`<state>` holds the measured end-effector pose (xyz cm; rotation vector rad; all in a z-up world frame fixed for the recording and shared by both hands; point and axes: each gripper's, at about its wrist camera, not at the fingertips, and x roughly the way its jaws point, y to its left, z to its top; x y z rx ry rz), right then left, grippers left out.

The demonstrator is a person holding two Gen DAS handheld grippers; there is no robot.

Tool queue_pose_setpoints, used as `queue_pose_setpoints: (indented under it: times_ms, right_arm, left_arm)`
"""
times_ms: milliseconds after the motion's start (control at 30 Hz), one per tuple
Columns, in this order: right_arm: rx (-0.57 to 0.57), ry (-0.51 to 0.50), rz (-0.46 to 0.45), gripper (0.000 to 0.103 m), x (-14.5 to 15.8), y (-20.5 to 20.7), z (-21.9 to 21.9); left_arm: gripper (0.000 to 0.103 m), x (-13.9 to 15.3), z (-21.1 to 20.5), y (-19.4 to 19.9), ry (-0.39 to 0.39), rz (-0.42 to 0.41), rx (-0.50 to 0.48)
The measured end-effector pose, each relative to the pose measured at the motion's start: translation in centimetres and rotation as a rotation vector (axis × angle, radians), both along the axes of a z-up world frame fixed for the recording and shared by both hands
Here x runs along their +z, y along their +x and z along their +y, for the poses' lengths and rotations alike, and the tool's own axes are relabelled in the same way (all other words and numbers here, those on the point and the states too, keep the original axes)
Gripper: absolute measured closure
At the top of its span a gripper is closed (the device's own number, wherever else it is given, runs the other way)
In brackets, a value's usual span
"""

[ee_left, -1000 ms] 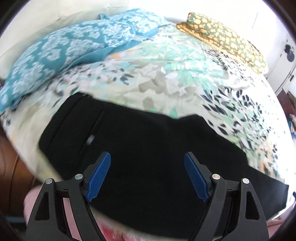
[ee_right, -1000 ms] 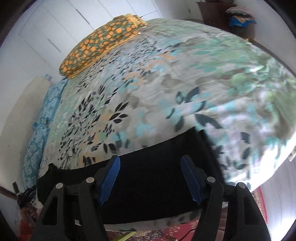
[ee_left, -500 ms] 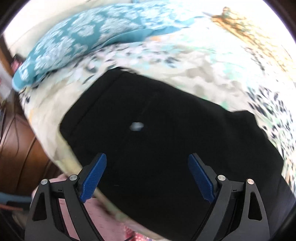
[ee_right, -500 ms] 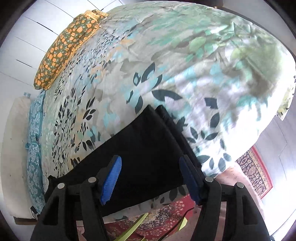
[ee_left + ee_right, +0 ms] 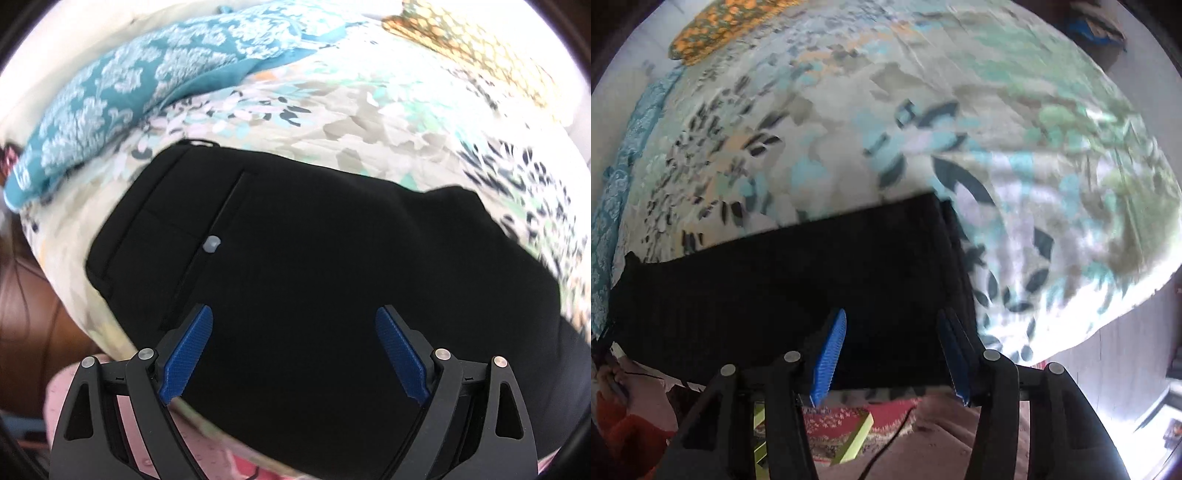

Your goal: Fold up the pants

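Black pants (image 5: 314,258) lie flat along the near edge of a bed with a floral cover (image 5: 369,122). The left wrist view shows the waist end, with a back pocket and a grey button (image 5: 211,244). My left gripper (image 5: 293,328) is open and empty, just above the pants near the bed edge. The right wrist view shows the leg end (image 5: 812,280) with its hem at the right. My right gripper (image 5: 892,332) is open, narrower than before, with its fingers over the cloth by the hem and nothing held.
A teal patterned pillow (image 5: 147,81) and an orange-spotted pillow (image 5: 480,59) lie at the head of the bed. A wooden bed frame (image 5: 37,314) is at the left. A red patterned rug (image 5: 857,424) and a cable lie on the floor below the bed edge.
My left gripper moved toward the waist end, then drew closer over the pocket area. My right gripper swung toward the hem and its fingers have narrowed.
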<state>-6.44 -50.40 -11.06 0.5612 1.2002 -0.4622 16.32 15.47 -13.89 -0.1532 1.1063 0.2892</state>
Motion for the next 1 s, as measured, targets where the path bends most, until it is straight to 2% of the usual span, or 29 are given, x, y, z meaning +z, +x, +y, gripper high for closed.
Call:
queue_pose_setpoints:
  times_ms: [67, 100, 167, 233, 267, 300, 333, 367, 400, 500, 567, 633, 667, 733, 800, 900, 967, 1000]
  right_arm:
    - [0.026, -0.036, -0.082, 0.05, 0.3, 2.1, 0.6]
    - [0.03, -0.06, -0.11, 0.048, -0.1, 3.1, 0.9]
    - [0.014, -0.088, -0.063, 0.044, -2.4, 4.7, 1.1]
    - [-0.037, -0.038, 0.022, 0.043, -5.9, 4.6, 0.5]
    - [-0.055, -0.061, -0.052, 0.043, -5.8, 3.9, 0.5]
    - [-0.069, -0.056, -0.077, 0.043, -5.8, 3.5, 0.5]
    - [-0.078, -0.058, -0.087, 0.042, -5.6, 3.3, 0.6]
    - [-0.083, -0.06, -0.089, 0.042, -5.5, 3.3, 0.7]
    - [-0.084, -0.062, -0.09, 0.042, -5.4, 3.3, 0.8]
    - [-0.084, -0.062, -0.107, 0.039, -5.4, 3.5, 0.8]
    - [-0.087, -0.046, -0.13, 0.032, -5.7, 3.1, 0.9]
    - [-0.074, -0.051, -0.134, 0.024, -6.0, 3.2, 1.2]
    - [-0.059, -0.062, -0.126, 0.021, -5.9, 3.1, 1.4]
    - [-0.025, -0.092, -0.102, 0.012, -6.1, 3.5, 2.1]
    - [0.001, -0.124, -0.079, 0.007, -6.4, 4.1, 2.7]
    - [-0.004, -0.134, -0.095, 0.004, -6.5, 3.8, 3.0]
    - [-0.008, -0.128, -0.105, 0.004, -6.5, 3.5, 2.9]
    - [-0.008, -0.127, -0.106, 0.004, -6.5, 3.4, 2.9]
  left_arm:
    - [0.012, 0.1, -0.3, 0.4, -0.004, -0.028, -0.009]
    - [0.012, 0.4, -0.6, 0.8, 0.018, -0.059, -0.037]
    - [0.012, 0.8, -0.7, 2.0, 0.107, -0.094, -0.081]
    - [0.011, 0.1, 0.9, 3.4, 0.21, -0.047, -0.022]
    - [0.011, -1.0, 2.6, 3.8, 0.247, 0.035, 0.056]
    - [0.006, -2.1, 4.5, 3.7, 0.241, 0.103, 0.128]
    - [0.002, -2.8, 6.3, 3.0, 0.165, 0.113, 0.19]
    - [0.001, -2.8, 7.5, 2.2, 0.088, 0.096, 0.252]
    - [0.001, -2.6, 7.6, 2.1, 0.085, 0.095, 0.26]
    - [0.003, -1.7, 5.2, 2.2, 0.221, 0.089, 0.219]
    - [0.003, -0.4, 3.1, 1.8, 0.238, 0.033, 0.151]
    - [0.003, 1.4, 0.4, 1.7, 0.173, -0.072, 0.023]
    - [0.003, 1.9, -0.7, 2.0, 0.138, -0.095, -0.033]
    - [0.003, 2.0, -3.5, 3.3, 0.048, -0.088, -0.18]
    - [0.003, 1.2, -6.3, 5.2, 0.011, -0.053, -0.284]
    - [0.003, -0.6, -8.7, 8.3, 0.075, -0.032, -0.319]
    - [0.002, -2.7, -8.6, 11.0, 0.122, 0.034, -0.265]
    - [0.0, -3.6, -8.2, 12.2, 0.119, 0.071, -0.227]
